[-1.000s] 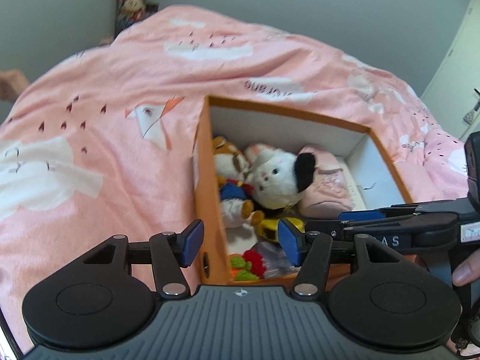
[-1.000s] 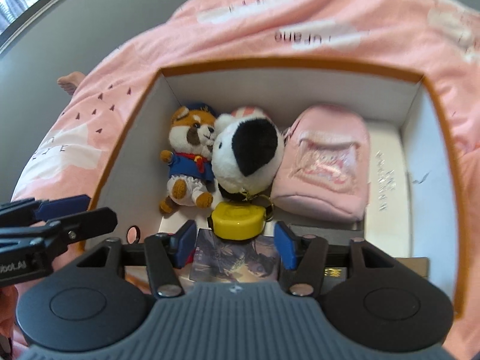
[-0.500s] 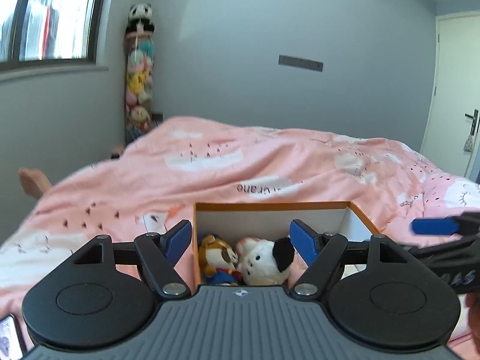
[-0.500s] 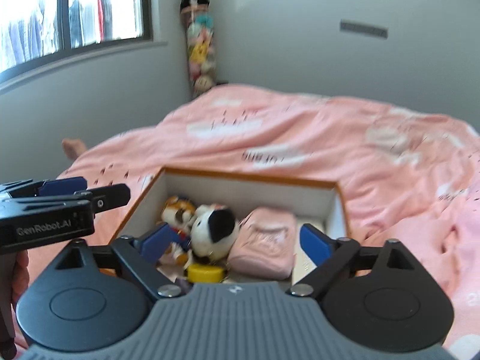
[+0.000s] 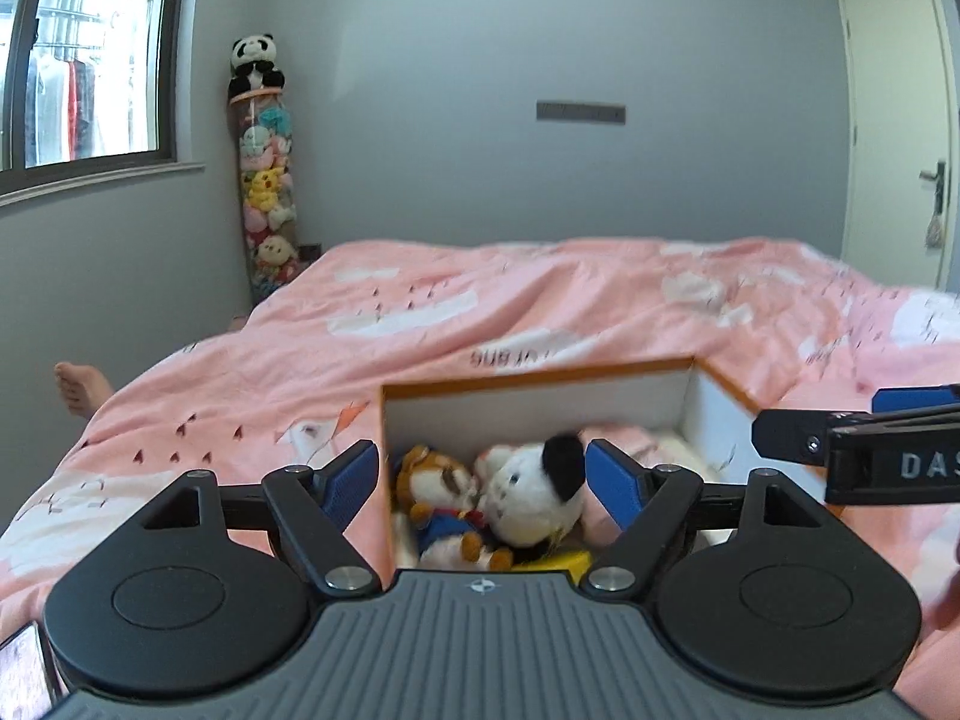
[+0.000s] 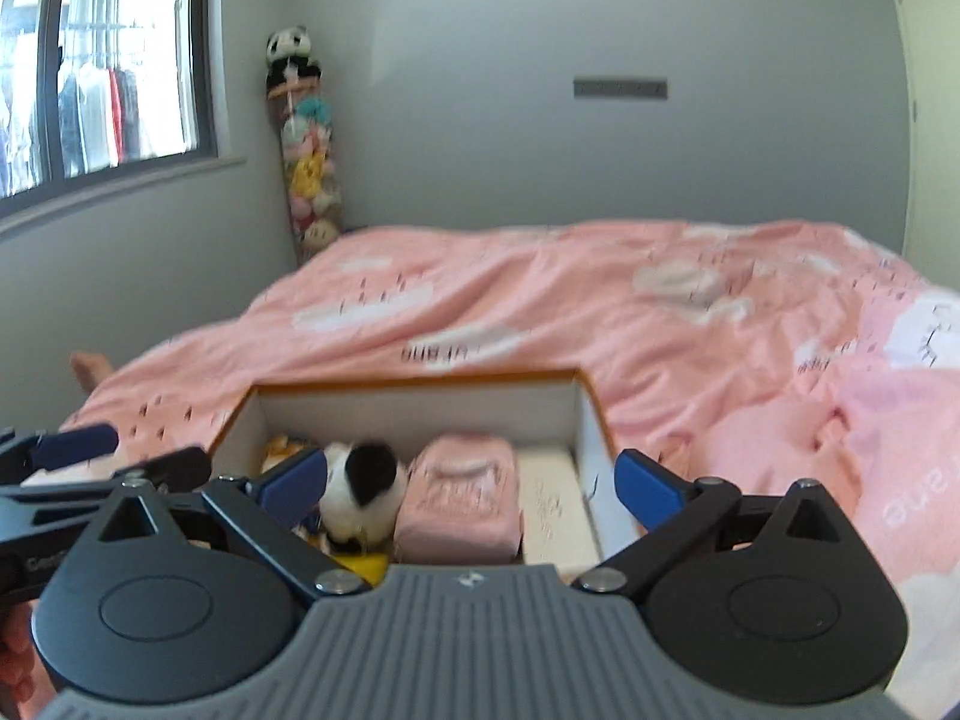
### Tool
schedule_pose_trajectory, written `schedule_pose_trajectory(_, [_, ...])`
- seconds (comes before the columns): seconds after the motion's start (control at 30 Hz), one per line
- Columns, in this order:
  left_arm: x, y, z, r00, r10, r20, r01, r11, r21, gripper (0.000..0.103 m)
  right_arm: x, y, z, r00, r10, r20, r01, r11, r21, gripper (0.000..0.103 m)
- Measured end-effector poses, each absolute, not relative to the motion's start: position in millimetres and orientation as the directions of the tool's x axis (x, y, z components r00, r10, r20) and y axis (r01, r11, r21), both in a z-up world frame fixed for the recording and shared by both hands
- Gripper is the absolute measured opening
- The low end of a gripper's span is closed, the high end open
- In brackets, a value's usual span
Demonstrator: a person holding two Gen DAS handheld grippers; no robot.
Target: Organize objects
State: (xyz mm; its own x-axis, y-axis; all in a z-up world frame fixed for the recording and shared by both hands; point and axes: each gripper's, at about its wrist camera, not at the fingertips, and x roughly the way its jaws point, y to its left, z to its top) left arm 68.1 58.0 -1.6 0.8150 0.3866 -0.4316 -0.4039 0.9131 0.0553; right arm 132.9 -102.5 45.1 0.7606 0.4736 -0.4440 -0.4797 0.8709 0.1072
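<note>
An orange cardboard box (image 5: 540,414) lies on the pink bed, just beyond both grippers. It holds a white plush with a black ear (image 5: 528,498), an orange raccoon plush (image 5: 435,486), a pink pouch (image 6: 459,498), a yellow case (image 6: 360,564) and a white flat box (image 6: 552,510). My left gripper (image 5: 480,471) hovers at the box's near left corner, its jaws opening with nothing pressed between them. My right gripper (image 6: 474,477) hangs over the near edge, its jaws also opening and holding nothing. Each gripper's fingers (image 5: 798,444) show at the side of the other's view.
The pink duvet (image 6: 660,312) covers the whole bed. A tall clear tube of plush toys (image 5: 267,198) topped by a panda stands in the far corner by the window (image 5: 78,60). A door (image 5: 894,120) is at the right. A person's bare foot (image 5: 75,390) rests at the bed's left edge.
Both views have swung up from looking down into the box to looking across the bed. Both pairs of jaws have spread wider and pulled back from the toys.
</note>
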Motion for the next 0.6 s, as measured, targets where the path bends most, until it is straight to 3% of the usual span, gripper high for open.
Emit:
schedule_pose_trajectory(0.23, [62,63,-13,0.794,0.359,-0.491,-0.409,0.913,0.006,0.092,118,-94,31,0.738,0.466,-0.487,-0.51,0.859,0.049,0.102])
schedule_pose_trajectory(0.6, [61,57,-13,0.766,0.366,-0.529,-0.404,0.914,0.047,0.092,108,-97,30,0.742,0.452,-0.494,-0.507,0.862,0.027,0.102])
